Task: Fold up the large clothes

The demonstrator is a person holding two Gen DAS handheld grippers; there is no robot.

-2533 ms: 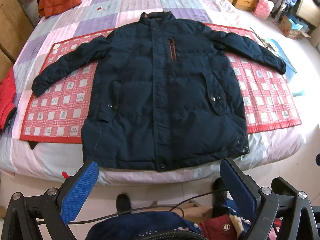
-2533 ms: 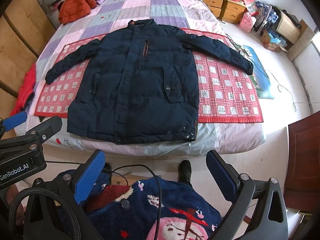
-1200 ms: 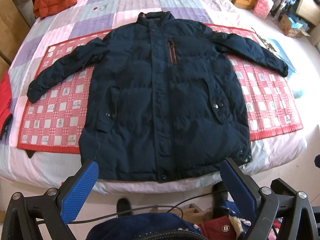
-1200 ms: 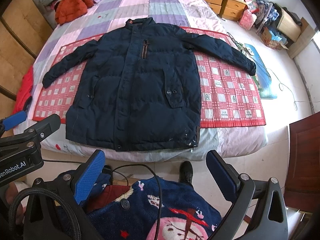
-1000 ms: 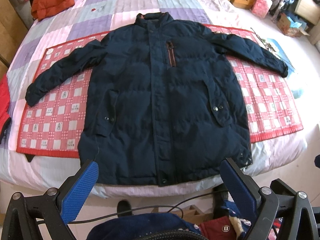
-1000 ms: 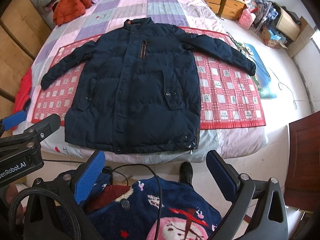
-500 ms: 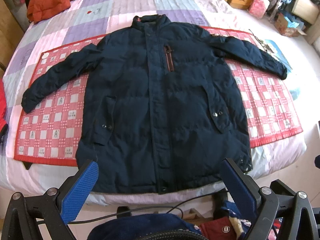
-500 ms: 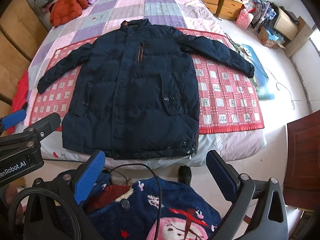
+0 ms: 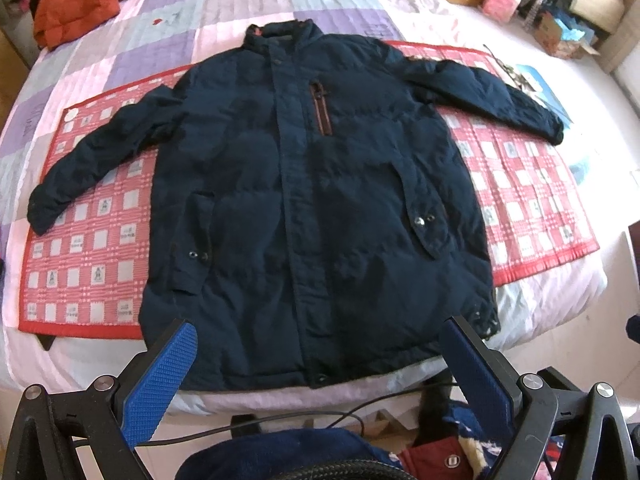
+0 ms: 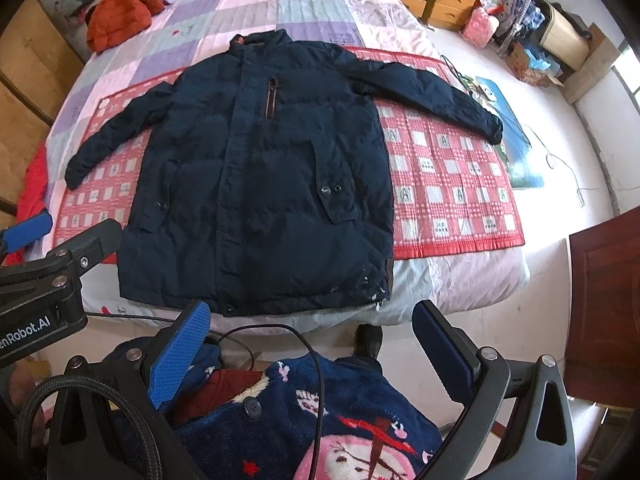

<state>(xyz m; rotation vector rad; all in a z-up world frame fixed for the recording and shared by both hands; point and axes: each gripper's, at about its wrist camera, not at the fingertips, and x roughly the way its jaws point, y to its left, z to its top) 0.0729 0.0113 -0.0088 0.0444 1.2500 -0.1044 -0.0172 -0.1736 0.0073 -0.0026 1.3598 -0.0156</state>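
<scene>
A large navy padded jacket lies flat and face up on a red checked mat on the bed, sleeves spread to both sides, collar away from me. It also shows in the right wrist view. My left gripper is open and empty, hovering just above the jacket's hem at the bed's near edge. My right gripper is open and empty, a little back from the hem, over the bed's edge.
The bed has a patchwork quilt with an orange jacket at its far left. Wooden drawers and clutter stand at the far right. A dark wooden door is at the right. A cable trails below the grippers.
Both grippers have moved forward towards the bed, so the jacket's hem now lies close to the fingertips. The jacket has not moved.
</scene>
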